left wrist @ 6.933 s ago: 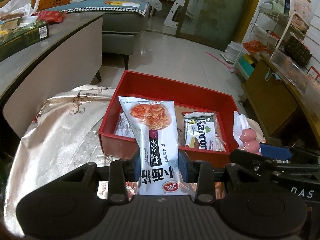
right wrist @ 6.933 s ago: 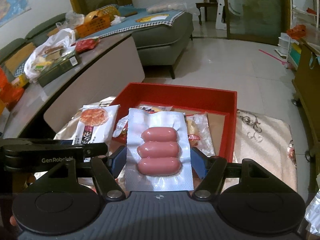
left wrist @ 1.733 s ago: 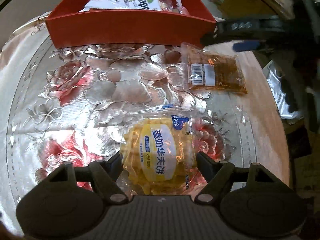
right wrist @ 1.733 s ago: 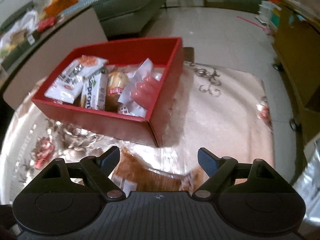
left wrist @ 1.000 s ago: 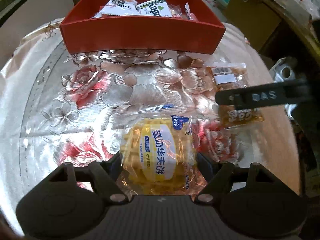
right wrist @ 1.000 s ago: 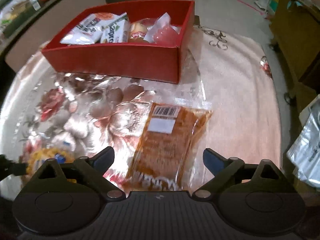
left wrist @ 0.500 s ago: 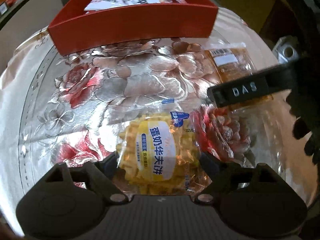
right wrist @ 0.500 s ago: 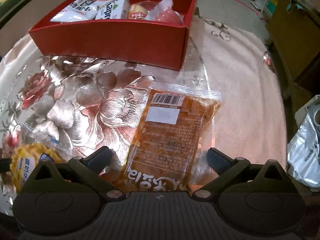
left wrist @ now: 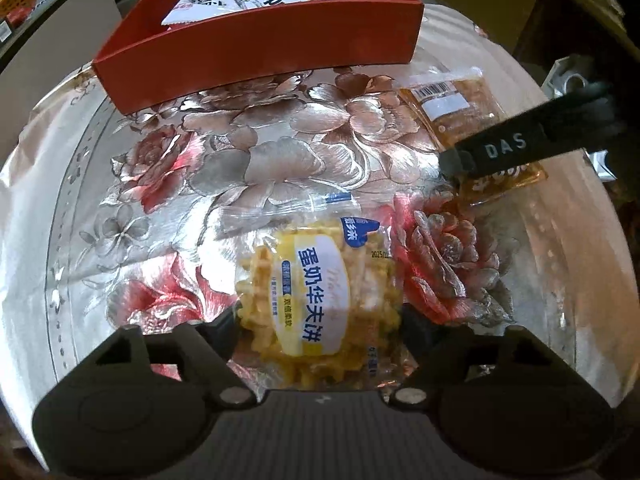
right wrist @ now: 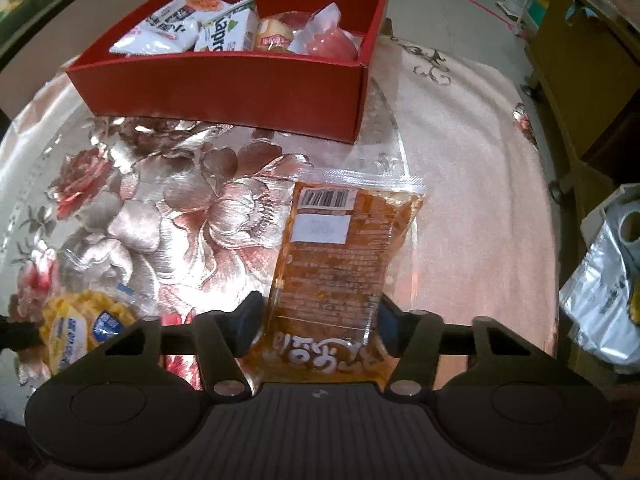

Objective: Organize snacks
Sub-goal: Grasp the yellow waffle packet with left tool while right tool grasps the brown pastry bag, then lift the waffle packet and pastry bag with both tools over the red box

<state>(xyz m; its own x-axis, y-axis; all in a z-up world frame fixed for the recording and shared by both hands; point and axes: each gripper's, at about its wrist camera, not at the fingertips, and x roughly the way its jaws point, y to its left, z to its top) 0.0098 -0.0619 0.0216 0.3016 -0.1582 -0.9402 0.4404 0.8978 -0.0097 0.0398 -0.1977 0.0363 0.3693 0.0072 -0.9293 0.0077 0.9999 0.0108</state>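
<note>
A yellow waffle packet [left wrist: 316, 300] lies on the flowered tablecloth between the fingers of my left gripper [left wrist: 318, 328], whose pads press its sides. An orange sauce pouch [right wrist: 340, 256] lies between the fingers of my right gripper [right wrist: 318, 326], and the pads touch its edges. The pouch also shows in the left wrist view [left wrist: 460, 112], with my right gripper's arm across it. The waffle packet shows at the lower left of the right wrist view [right wrist: 80, 324]. The red box [right wrist: 224, 88] at the back holds several snack packs; it also shows in the left wrist view [left wrist: 256, 52].
The round table's right edge [right wrist: 548, 208] drops to the floor. A silver bag [right wrist: 604, 292] lies beyond that edge. A wooden cabinet [right wrist: 576, 64] stands at the far right, and a grey counter [left wrist: 52, 32] at the back left.
Both grippers have narrowed their fingers onto their packets. The right gripper has moved forward over the orange pouch. The left gripper stays at the waffle packet.
</note>
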